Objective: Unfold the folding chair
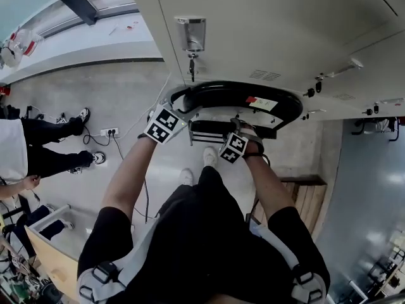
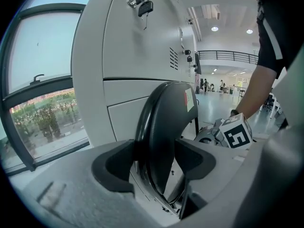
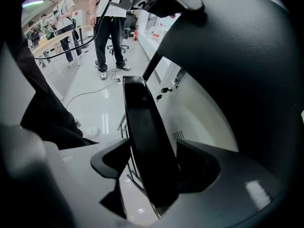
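- Black folding chair (image 1: pixel 240 97) stands upright against a white metal locker cabinet (image 1: pixel 266 24), just ahead of the person's feet on the pale grey floor (image 1: pixel 126 94)
- Its curved black backrest (image 2: pixel 164 132) forms the top edge, with a red-and-white sticker (image 1: pixel 262 103) near its right end
- The left gripper (image 1: pixel 179 106) sits at the backrest's left end; in the left gripper view both dark pads press against the two faces of the rim, so the jaws are clamped on it
- The right gripper (image 1: pixel 243 128) points steeply down, just below the backrest; the black seat panel (image 3: pixel 145 137) stands edge-on between its jaws, which are set wide with both pads touching the panel
- A bunch of keys (image 1: pixel 192 65) hangs from a lock on the cabinet, above the chair
- A bystander in a white top and dark trousers (image 1: pixel 38 151) stands at the left, well apart from the chair
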The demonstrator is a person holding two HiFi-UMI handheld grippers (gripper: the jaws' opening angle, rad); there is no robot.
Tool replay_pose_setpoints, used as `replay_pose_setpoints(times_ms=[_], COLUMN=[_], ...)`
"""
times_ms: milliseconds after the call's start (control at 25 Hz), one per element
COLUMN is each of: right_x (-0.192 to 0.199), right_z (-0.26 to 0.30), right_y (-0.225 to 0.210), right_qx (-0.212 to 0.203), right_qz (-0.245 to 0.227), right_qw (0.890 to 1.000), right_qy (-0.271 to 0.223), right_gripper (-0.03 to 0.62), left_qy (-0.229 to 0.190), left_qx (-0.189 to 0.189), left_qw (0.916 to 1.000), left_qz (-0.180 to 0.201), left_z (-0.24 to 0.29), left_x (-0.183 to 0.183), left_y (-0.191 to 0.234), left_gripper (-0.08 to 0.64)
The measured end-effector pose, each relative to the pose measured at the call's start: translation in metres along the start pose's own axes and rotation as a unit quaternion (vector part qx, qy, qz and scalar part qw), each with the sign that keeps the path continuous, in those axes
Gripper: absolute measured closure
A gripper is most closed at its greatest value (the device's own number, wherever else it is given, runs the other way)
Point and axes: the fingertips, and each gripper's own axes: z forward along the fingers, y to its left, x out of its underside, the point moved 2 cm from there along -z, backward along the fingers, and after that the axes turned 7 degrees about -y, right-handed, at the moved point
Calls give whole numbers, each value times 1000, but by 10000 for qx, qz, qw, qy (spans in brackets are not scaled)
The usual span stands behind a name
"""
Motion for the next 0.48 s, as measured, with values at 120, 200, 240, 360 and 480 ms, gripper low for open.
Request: replay_pose_setpoints(times_ms=[120,200,240,360,480], right_x=[-2,-2,-1,2,4], right_z=[5,7,8,12,15], right_y=[-4,-2,-1,0,1], right_qx=[10,-89,-158,-306,-417], right_qz=[-71,-61,-60,-202,-537], right_qw=[10000,9999,9999,9991,9967], right_qy=[-16,2,32,194,433], right_gripper=[298,304,307,319,344], left_qy=[27,46,55,87,99], left_qx=[-6,-3,5,38,35], left_qw=[10000,10000,10000,10000,9999], left_qz=[25,5,-3,-12,-15], left_z=[0,-1,-1,-1,-1], left_x=[-2,-1,-1,0,0], left_y=[2,1,0,-1,0], left_gripper=[285,286,285,286,287])
